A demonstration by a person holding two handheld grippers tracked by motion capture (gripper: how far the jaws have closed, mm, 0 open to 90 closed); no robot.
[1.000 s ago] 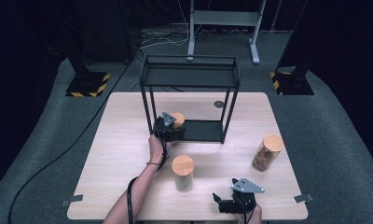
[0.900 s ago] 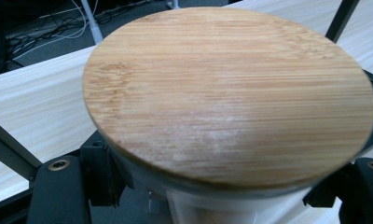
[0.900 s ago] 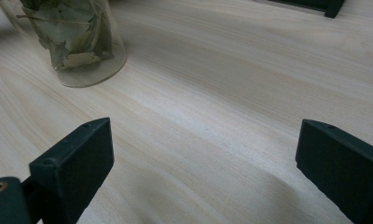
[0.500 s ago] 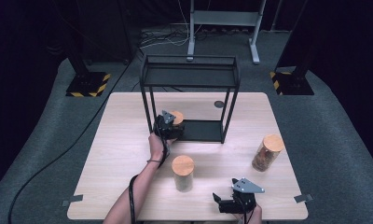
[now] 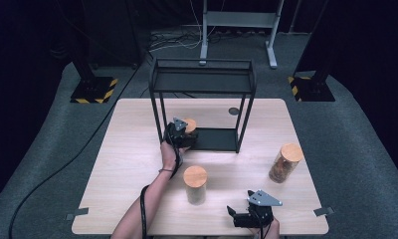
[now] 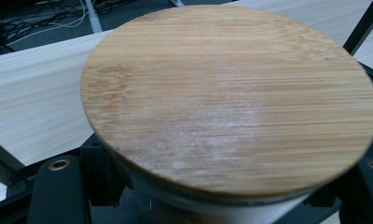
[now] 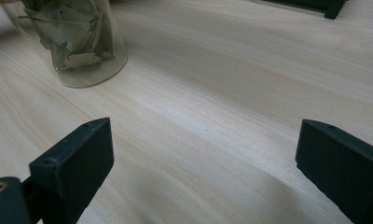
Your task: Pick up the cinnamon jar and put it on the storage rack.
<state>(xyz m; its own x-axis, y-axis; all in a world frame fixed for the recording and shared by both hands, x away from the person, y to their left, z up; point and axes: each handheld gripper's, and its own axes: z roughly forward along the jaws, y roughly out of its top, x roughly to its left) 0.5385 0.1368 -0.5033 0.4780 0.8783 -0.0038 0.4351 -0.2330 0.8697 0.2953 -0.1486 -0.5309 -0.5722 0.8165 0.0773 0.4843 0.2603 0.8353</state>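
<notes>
The left tongs (image 5: pixel 183 134) clamp a lidded jar (image 6: pixel 229 98) between the black rack's (image 5: pixel 203 82) posts. Right tongs (image 5: pixel 237 216) stand apart over bare bench (image 7: pixel 231 74), a leaf jar (image 7: pixel 72 37) ahead.

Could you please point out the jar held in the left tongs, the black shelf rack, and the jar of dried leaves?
Held jar (image 6: pixel 229 93), left gripper view, on its bamboo lid.
Black shelf rack (image 5: pixel 203 81), high view, top shelf.
Jar of dried leaves (image 7: pixel 72 39), right gripper view, glass wall.

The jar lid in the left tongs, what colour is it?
Light bamboo lid, clearest in the left gripper view.
</notes>
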